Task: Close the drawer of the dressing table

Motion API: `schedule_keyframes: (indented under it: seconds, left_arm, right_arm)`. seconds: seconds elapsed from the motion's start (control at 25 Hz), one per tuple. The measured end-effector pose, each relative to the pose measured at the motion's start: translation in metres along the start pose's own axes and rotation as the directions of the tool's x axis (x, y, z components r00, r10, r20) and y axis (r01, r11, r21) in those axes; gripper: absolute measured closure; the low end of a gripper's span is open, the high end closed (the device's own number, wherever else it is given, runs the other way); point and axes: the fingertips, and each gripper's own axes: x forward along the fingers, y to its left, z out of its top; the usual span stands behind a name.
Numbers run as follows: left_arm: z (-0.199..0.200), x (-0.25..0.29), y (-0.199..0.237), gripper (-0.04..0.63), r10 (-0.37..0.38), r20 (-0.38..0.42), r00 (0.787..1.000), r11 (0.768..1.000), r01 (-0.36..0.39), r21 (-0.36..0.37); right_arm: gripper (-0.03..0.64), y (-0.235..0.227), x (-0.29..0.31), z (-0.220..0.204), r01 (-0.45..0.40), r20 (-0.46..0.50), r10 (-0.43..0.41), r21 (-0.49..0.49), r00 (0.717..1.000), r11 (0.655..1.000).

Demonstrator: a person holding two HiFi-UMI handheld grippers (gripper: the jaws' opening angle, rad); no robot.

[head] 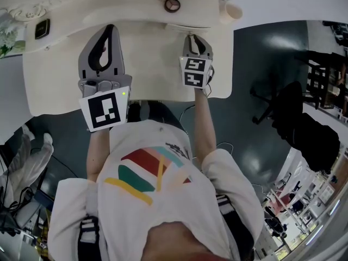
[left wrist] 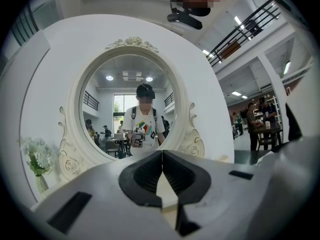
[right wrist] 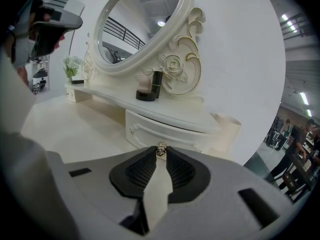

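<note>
The cream dressing table (head: 147,64) fills the upper middle of the head view. Its small drawer (right wrist: 170,131) sits under the raised shelf below the mirror, and its front seems to stand out a little. My right gripper (right wrist: 161,152) points down at the drawer front, tips pinched on the small metal drawer knob (right wrist: 161,149). In the head view the right gripper (head: 196,37) reaches that drawer (head: 198,29). My left gripper (head: 110,30) hovers level over the tabletop to the left. In its own view the left gripper (left wrist: 162,153) is shut and holds nothing.
The oval mirror (left wrist: 132,104) rises behind the table. A black jar (right wrist: 146,95), a lipstick (right wrist: 157,84) and a cream cup (right wrist: 227,129) stand on the shelf above the drawer. White flowers (right wrist: 71,64) stand at far left. An office chair (head: 283,107) is on the right.
</note>
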Motion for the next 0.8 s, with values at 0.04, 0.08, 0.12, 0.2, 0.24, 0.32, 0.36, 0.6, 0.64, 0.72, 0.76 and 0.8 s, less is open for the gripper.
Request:
schedule_keyframes:
  seconds: [0.04,0.08,0.12,0.2,0.24,0.32,0.36,0.6,0.64,0.72,0.76,0.8]
  left_arm:
    - [0.0,0.001,0.0,0.589,0.0,0.0,1.0,1.0,0.0,-0.001]
    - [0.001,0.001,0.0,0.589,0.0,0.001,1.0,1.0,0.0,-0.001]
    - [0.001,0.002,0.0,0.589,0.0,0.002,1.0,1.0,0.0,0.0]
    - [0.002,0.003,0.0,0.589,-0.001,0.003,1.0,1.0,0.001,0.003]
    - [0.002,0.004,0.0,0.589,-0.001,0.002,1.0,1.0,0.001,0.003]
    - [0.001,0.005,0.0,0.589,-0.001,-0.002,1.0,1.0,0.001,0.003]
    - [0.0,0.005,-0.001,0.589,-0.001,-0.004,1.0,1.0,0.001,0.003]
    - [-0.001,0.008,0.0,0.589,0.001,-0.008,1.0,1.0,-0.001,0.003]
    - [-0.001,0.009,0.001,0.589,0.002,-0.008,1.0,1.0,-0.002,0.001]
    - [-0.003,0.009,0.002,0.589,0.002,-0.008,1.0,1.0,-0.002,-0.001]
    - [-0.003,0.009,0.002,0.589,0.002,-0.009,1.0,1.0,-0.002,0.0]
    - [-0.004,0.009,0.002,0.589,0.002,-0.01,1.0,1.0,-0.002,-0.001]
  right_arm:
    - [0.563,0.0,0.001,0.001,0.001,0.001,-0.001,0.0,1.0,1.0]
    - [0.563,-0.001,0.001,0.001,0.001,0.002,-0.001,-0.001,1.0,1.0]
    - [0.563,-0.001,0.002,0.002,0.002,0.002,-0.002,-0.002,1.0,1.0]
    - [0.563,-0.001,0.002,0.002,0.001,0.003,-0.001,-0.005,1.0,1.0]
    - [0.563,-0.002,0.003,0.002,0.0,0.004,0.0,-0.006,1.0,1.0]
    - [0.563,-0.003,0.004,0.003,-0.001,0.003,0.001,-0.006,1.0,1.0]
    - [0.563,-0.003,0.005,0.003,-0.001,0.002,0.001,-0.006,1.0,1.0]
    - [0.563,-0.005,0.008,0.006,0.001,0.002,-0.001,-0.008,1.0,1.0]
    - [0.563,-0.005,0.009,0.006,0.001,0.003,-0.001,-0.009,1.0,1.0]
    - [0.563,-0.005,0.01,0.007,0.002,0.003,-0.002,-0.011,1.0,1.0]
    - [0.563,-0.005,0.011,0.007,0.003,0.004,-0.003,-0.012,1.0,1.0]
    - [0.563,-0.005,0.012,0.008,0.003,0.004,-0.003,-0.012,1.0,1.0]
